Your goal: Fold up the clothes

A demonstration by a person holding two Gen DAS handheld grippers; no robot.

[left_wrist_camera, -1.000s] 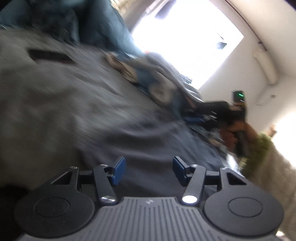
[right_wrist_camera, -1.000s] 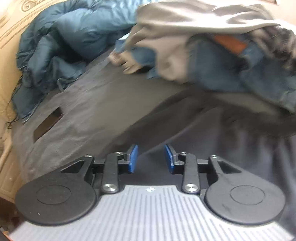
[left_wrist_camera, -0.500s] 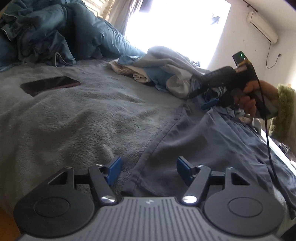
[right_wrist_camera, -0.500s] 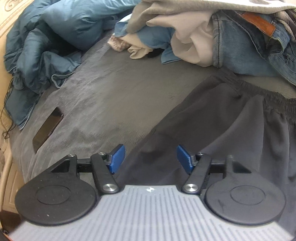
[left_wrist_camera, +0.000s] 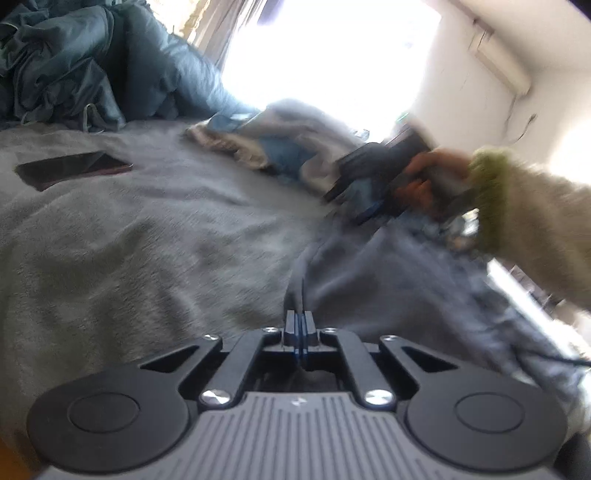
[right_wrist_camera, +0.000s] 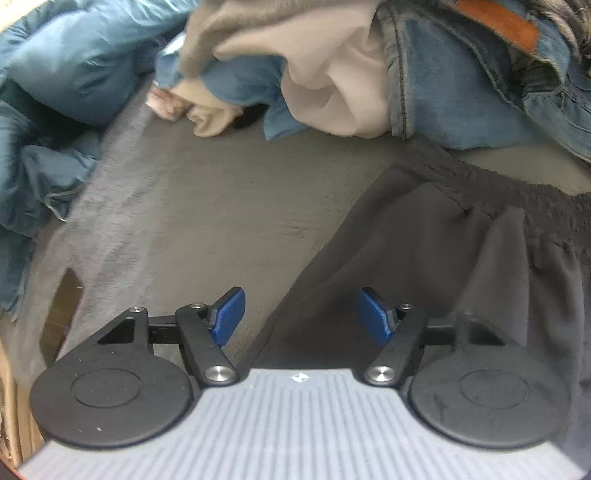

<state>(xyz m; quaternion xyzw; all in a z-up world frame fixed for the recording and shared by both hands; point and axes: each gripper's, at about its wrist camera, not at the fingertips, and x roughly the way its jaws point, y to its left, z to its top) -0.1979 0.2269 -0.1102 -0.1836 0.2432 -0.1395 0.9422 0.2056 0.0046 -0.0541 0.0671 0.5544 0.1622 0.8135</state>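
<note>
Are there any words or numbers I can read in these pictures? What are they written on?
No words or numbers can be read anywhere.
Brown patch on the jeans: too blurred to show any writing.
Tiny white mark on the left gripper body: a logo shape, no letters.
The same tiny mark on the right gripper body: no letters.
Phone on the blanket: dark screen, nothing showing.

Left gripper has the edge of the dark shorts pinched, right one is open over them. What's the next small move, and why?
Probably lower the right gripper onto the near edge of the dark shorts and close on it. The left gripper is shut on a raised fold of the shorts' edge, while the right one's blue pads stand wide apart over the fabric, gripping nothing. A fold likely needs both corners held.
</note>
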